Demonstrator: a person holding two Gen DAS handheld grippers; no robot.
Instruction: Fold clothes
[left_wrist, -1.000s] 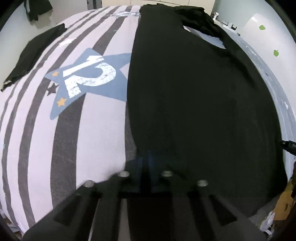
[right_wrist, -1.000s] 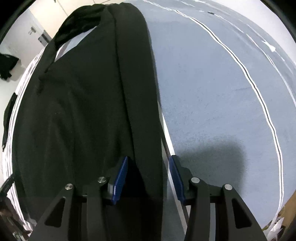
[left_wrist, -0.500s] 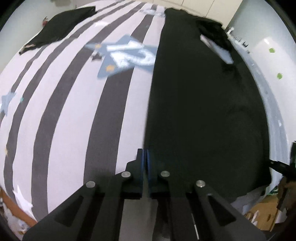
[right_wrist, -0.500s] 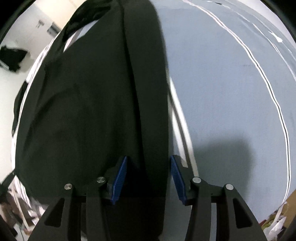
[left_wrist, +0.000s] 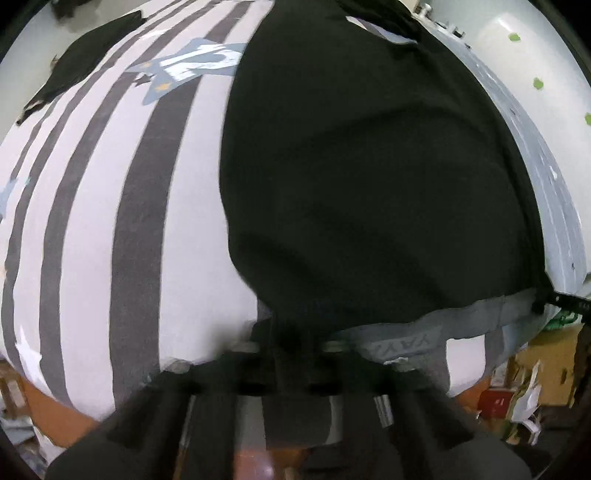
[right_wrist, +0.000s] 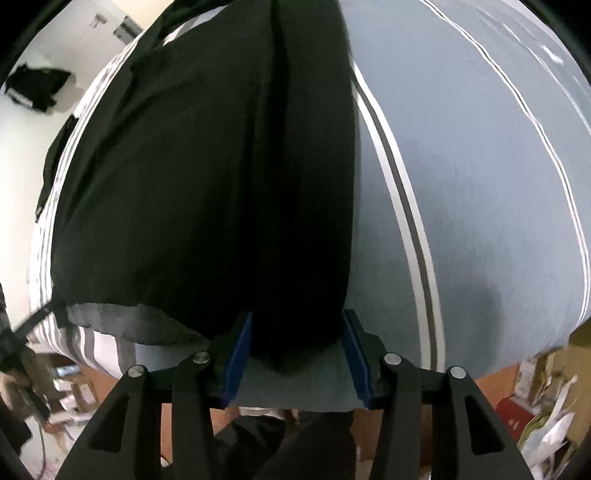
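Garment: black, lengthwise on bed, hem at 6 o'clock. Your left tongs: blurred, grip cannot be told. Your right tongs: open, straddling hem. Step: hem pickup. Next: close right, carry toward 12 o'clock.

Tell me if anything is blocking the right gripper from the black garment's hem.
Nothing visible is. In the right wrist view, the right gripper has its jaws apart with the black garment lying directly between its blue pads. Only the grey-blue bedding lies beside and under the cloth there.
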